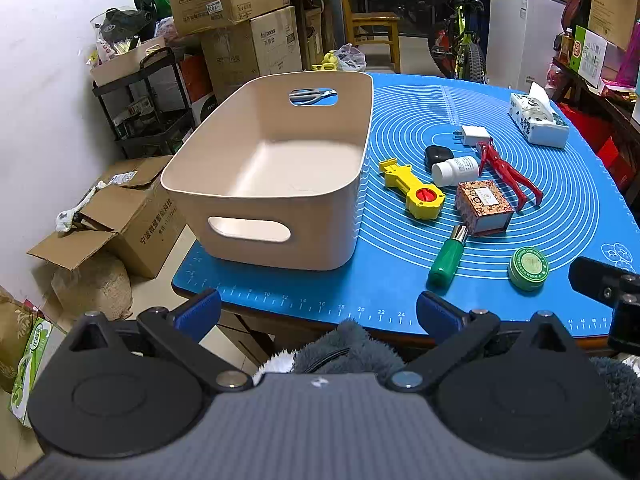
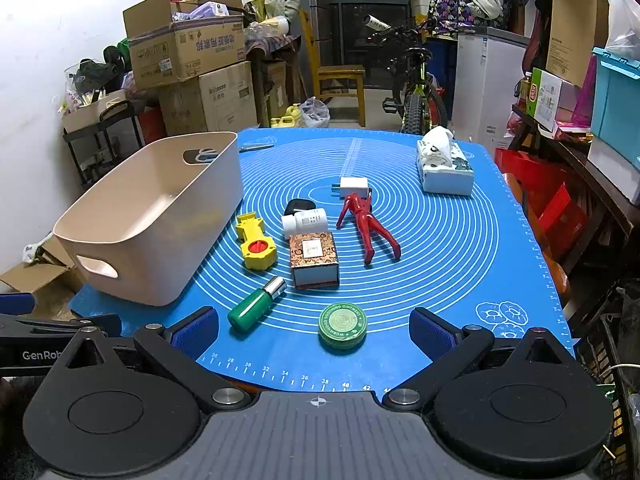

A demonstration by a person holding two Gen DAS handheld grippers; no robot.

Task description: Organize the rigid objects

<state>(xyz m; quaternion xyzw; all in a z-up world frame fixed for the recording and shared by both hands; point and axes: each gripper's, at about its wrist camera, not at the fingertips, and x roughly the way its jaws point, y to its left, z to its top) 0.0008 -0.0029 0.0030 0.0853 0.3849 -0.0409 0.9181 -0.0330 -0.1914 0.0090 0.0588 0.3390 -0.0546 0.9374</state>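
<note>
A beige plastic bin (image 1: 256,200) (image 2: 132,248) stands empty at the left of the blue mat (image 1: 560,208) (image 2: 460,248). To its right lie a yellow tool (image 2: 255,243), a green bottle (image 2: 256,305), a patterned box (image 2: 315,259), a white pill bottle (image 2: 305,221), a black case (image 2: 298,205), red pliers (image 2: 367,224), a white charger (image 2: 353,187) and a green tin (image 2: 343,325). My left gripper (image 1: 318,312) hangs open before the table's front edge. My right gripper (image 2: 314,330) is open, low over the mat, near the green tin.
A tissue pack (image 2: 444,170) sits at the mat's far right. Scissors (image 1: 312,96) lie behind the bin, seen through its handle hole. Cardboard boxes (image 1: 236,20), a black cart (image 1: 140,100), a chair (image 2: 340,76) and a bicycle (image 2: 416,92) surround the table.
</note>
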